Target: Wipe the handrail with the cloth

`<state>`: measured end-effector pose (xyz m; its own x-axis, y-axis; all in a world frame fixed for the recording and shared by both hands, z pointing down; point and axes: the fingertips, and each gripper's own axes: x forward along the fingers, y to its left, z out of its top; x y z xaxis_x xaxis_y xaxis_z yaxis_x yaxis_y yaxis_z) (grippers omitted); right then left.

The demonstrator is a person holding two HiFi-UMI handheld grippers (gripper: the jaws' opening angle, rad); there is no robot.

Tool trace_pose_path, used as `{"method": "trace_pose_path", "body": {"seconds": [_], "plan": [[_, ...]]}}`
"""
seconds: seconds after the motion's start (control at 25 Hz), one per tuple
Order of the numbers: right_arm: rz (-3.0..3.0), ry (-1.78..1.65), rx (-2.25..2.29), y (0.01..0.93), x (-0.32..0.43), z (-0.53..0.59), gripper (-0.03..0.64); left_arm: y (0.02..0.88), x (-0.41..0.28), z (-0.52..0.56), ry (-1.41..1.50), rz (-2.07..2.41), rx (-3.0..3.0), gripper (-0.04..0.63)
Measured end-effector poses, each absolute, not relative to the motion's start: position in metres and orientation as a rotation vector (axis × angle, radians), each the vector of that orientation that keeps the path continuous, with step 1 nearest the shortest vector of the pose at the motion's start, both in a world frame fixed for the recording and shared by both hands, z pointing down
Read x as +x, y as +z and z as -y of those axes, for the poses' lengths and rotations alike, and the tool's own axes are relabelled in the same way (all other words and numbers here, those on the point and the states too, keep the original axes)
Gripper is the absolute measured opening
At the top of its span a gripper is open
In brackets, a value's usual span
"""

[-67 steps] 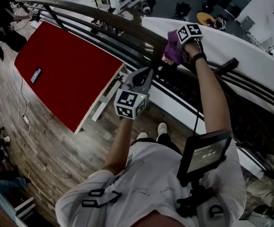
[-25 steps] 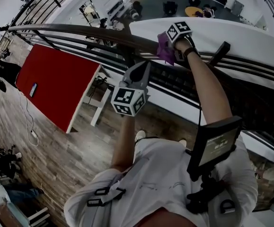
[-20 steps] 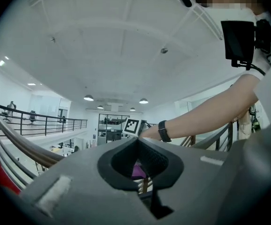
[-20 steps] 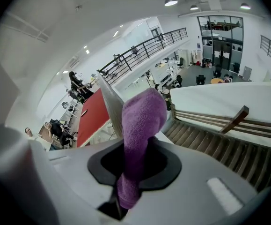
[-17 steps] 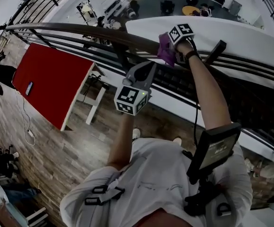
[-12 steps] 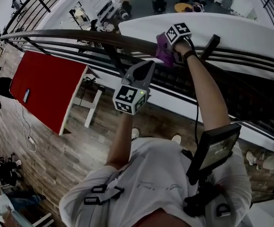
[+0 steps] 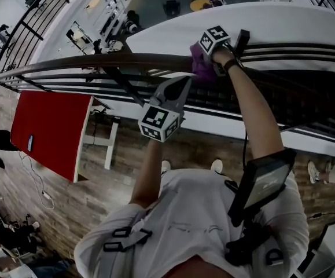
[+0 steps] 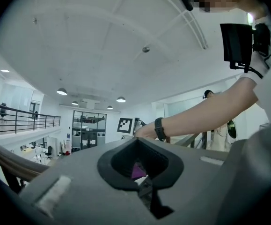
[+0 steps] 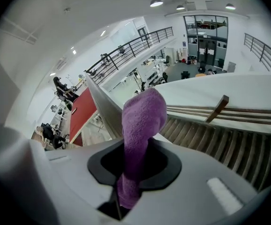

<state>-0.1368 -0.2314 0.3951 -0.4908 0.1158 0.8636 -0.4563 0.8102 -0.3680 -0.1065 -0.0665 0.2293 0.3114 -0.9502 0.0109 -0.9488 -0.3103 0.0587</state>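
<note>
**Head view.** Handrail (image 7: 98, 61) is a dark bar with its long axis running 9 to 3 o'clock across the upper frame. Right tongs (image 7: 209, 55) are at about 1 o'clock, with the purple cloth (image 7: 200, 67) bunched under them and seemingly touching the rail top. Left tongs (image 7: 175, 88) hover just short of the rail, at 7 o'clock from the cloth. The right side is clearly the working one.

**Left gripper view.** Left tongs (image 8: 146, 190) are pressed together and hold nothing. A purple scrap of cloth (image 8: 137, 170) shows beyond them, and the rail (image 8: 4, 159) curves off at 9 o'clock.

**Right gripper view.** Right tongs (image 9: 125, 193) are clamped on the cloth (image 9: 142, 118), which sticks up toward 12. The rail (image 9: 102, 102) recedes toward 11 o'clock.

**Judgement.** The next stroke follows the rail's length, so the cloth needs to stay pressed on top.
</note>
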Motion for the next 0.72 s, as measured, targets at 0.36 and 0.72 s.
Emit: {"method": "trace_pose_path", "body": {"seconds": [0.36, 0.72], "plan": [[1.966, 0.771, 0.361, 0.399, -0.082, 0.242, 0.066, 0.233, -0.08, 0.072, -0.009, 1.721, 2.578, -0.001], [1.926, 0.774, 0.451, 0.401, -0.01, 0.27, 0.066, 0.236, -0.044, 0.095, -0.006, 1.643, 2.613, -0.002]]}}
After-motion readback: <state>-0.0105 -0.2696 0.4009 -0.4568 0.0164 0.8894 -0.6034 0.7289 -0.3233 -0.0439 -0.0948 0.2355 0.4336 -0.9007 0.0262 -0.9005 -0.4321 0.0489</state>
